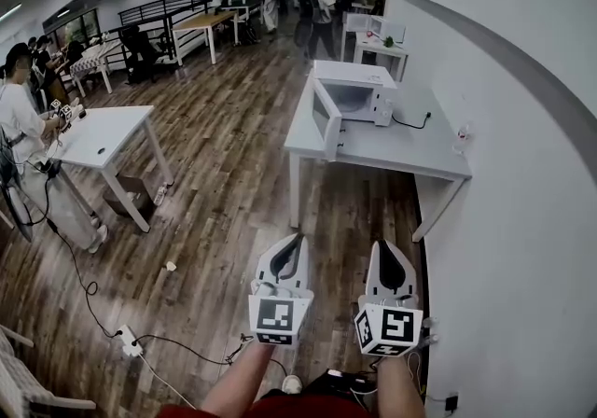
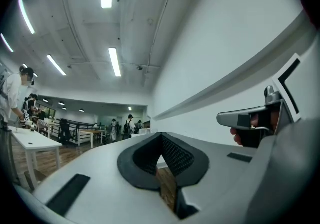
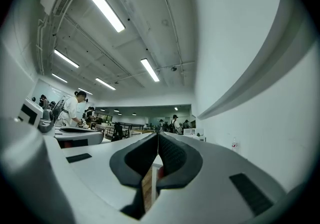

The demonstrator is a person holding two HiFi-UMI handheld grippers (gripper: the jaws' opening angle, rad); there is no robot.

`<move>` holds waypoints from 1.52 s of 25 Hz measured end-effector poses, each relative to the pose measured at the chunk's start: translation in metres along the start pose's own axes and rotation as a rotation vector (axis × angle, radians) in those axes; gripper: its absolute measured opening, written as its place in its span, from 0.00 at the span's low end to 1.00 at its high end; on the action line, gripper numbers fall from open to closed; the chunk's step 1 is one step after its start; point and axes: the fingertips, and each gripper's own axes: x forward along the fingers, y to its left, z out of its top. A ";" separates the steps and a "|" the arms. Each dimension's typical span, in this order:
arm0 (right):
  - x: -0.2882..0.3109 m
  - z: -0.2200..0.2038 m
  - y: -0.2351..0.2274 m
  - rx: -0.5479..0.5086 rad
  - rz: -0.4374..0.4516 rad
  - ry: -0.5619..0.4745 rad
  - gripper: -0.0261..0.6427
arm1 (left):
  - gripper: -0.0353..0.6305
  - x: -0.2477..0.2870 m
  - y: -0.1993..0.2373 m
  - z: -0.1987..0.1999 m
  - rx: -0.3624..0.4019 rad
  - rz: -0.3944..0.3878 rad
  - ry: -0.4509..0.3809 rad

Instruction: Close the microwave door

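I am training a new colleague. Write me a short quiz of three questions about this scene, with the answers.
1. True or false: the microwave door is shut.
2. The left gripper's jaws are: A) wide apart; B) together, with nothing between them; C) closed on a cup.
3. Which gripper is nearer the wall, left or right?

Key:
1. False: the door stands open.
2. B.
3. The right gripper.
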 end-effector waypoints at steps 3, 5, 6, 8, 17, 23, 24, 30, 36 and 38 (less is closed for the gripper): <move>0.014 -0.005 -0.004 0.008 -0.005 0.003 0.08 | 0.09 0.010 0.008 -0.003 0.001 0.005 0.000; 0.026 -0.007 -0.006 0.014 -0.005 -0.002 0.08 | 0.09 0.020 0.014 -0.005 -0.001 0.009 -0.002; 0.032 -0.009 -0.007 0.015 -0.005 -0.002 0.08 | 0.09 0.026 0.016 -0.006 0.000 0.009 -0.003; 0.045 -0.014 -0.012 0.018 -0.005 -0.002 0.08 | 0.09 0.040 0.018 -0.009 0.008 0.006 -0.004; 0.127 -0.033 -0.062 0.043 0.003 0.003 0.08 | 0.09 0.133 0.025 -0.019 0.011 0.018 -0.004; 0.174 -0.046 -0.099 0.059 0.017 0.002 0.08 | 0.09 0.191 0.021 -0.027 0.023 0.042 0.001; 0.180 -0.048 -0.105 0.063 0.018 0.000 0.08 | 0.09 0.199 0.019 -0.029 0.026 0.041 0.001; 0.214 -0.060 -0.137 0.080 0.028 0.001 0.08 | 0.09 0.245 0.014 -0.040 0.030 0.054 0.014; 0.239 -0.073 -0.161 0.099 0.015 0.013 0.08 | 0.09 0.278 0.014 -0.050 0.041 0.055 0.026; 0.247 -0.077 -0.164 0.097 0.012 0.016 0.08 | 0.09 0.288 0.017 -0.052 0.035 0.053 0.026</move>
